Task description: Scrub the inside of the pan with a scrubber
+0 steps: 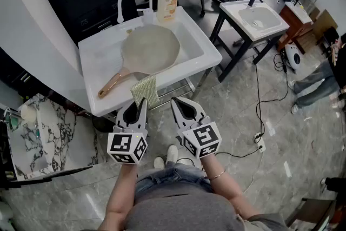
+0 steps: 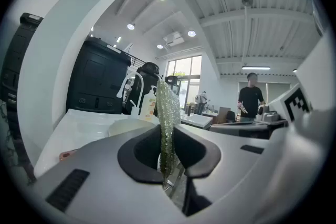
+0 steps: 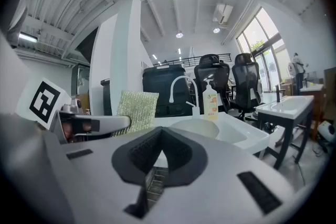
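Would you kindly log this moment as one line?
left: shut on scrubber | right: shut, empty | pan: in sink | scrub: not started

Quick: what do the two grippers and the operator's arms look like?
The left gripper and right gripper match: light grey shells, black-padded tongs, white cube with black square markers behind. No cables seen. Thin bracelet on right wrist, grey top.

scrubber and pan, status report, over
Status: left gripper shut on scrubber, short of the sink; right gripper shut, empty. The pan lies in the sink, untouched. Nothing between scrubber and pan.
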A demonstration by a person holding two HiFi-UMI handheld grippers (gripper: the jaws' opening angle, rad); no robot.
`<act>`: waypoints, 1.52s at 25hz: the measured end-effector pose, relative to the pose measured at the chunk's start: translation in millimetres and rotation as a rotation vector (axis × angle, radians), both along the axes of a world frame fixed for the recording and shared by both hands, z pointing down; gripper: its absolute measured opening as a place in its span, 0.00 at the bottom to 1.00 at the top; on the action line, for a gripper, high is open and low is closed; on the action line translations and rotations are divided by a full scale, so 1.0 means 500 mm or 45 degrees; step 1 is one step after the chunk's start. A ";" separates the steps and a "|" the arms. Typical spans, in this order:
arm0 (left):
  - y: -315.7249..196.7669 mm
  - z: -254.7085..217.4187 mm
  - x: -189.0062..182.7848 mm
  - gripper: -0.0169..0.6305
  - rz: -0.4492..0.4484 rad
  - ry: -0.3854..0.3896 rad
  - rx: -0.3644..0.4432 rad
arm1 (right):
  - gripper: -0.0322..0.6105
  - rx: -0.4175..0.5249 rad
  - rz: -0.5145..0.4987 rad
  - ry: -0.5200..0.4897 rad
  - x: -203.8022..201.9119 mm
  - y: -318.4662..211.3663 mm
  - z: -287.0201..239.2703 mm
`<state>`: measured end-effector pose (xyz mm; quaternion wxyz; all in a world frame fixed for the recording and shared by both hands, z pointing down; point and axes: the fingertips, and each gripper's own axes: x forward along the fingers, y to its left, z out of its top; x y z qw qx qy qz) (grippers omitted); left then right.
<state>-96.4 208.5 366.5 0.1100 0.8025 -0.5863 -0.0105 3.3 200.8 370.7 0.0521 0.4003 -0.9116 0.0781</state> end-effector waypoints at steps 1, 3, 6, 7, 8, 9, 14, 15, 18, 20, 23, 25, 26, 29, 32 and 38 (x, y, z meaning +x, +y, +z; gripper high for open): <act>-0.001 0.001 -0.001 0.12 -0.002 0.002 0.000 | 0.06 0.001 0.002 0.000 0.001 -0.001 0.000; -0.003 0.003 -0.004 0.12 -0.007 0.006 -0.002 | 0.06 0.002 0.007 -0.001 0.002 -0.004 0.001; -0.008 0.010 -0.007 0.12 -0.014 0.010 -0.011 | 0.06 -0.010 0.004 -0.009 0.004 -0.010 0.005; -0.010 0.013 -0.008 0.12 -0.017 0.012 -0.015 | 0.06 -0.024 -0.008 -0.012 0.003 -0.012 0.009; -0.012 0.016 -0.009 0.12 -0.020 0.014 -0.020 | 0.07 -0.041 -0.021 -0.016 0.001 -0.013 0.014; -0.016 0.019 -0.010 0.12 -0.023 0.018 -0.024 | 0.07 -0.055 -0.033 -0.019 0.000 -0.016 0.018; -0.043 0.015 -0.015 0.12 -0.045 0.015 -0.018 | 0.07 -0.063 -0.033 -0.016 0.009 -0.047 0.017; -0.049 0.013 -0.014 0.12 -0.047 0.011 -0.015 | 0.07 -0.063 -0.027 -0.020 0.014 -0.055 0.014; -0.066 0.005 -0.008 0.12 -0.054 0.004 -0.004 | 0.07 -0.052 -0.013 -0.038 0.032 -0.078 0.002; -0.072 0.002 -0.003 0.12 -0.063 -0.002 -0.002 | 0.07 -0.052 -0.007 -0.040 0.044 -0.085 0.000; -0.079 -0.004 0.002 0.12 -0.076 -0.015 0.006 | 0.07 -0.057 -0.002 -0.028 0.061 -0.091 0.004; -0.089 -0.011 0.000 0.12 -0.092 -0.013 0.014 | 0.07 -0.057 -0.002 -0.026 0.069 -0.099 0.005; -0.095 -0.015 -0.002 0.12 -0.100 -0.010 0.016 | 0.07 -0.059 -0.002 -0.028 0.073 -0.104 0.005; -0.111 -0.021 -0.005 0.12 -0.113 -0.012 0.011 | 0.07 -0.066 0.013 -0.046 0.086 -0.116 0.005; -0.126 -0.020 0.004 0.12 -0.104 -0.027 0.000 | 0.07 -0.079 0.041 -0.070 0.104 -0.132 0.008; -0.177 -0.003 -0.001 0.12 -0.086 -0.039 -0.031 | 0.07 -0.112 0.074 -0.085 0.102 -0.182 0.026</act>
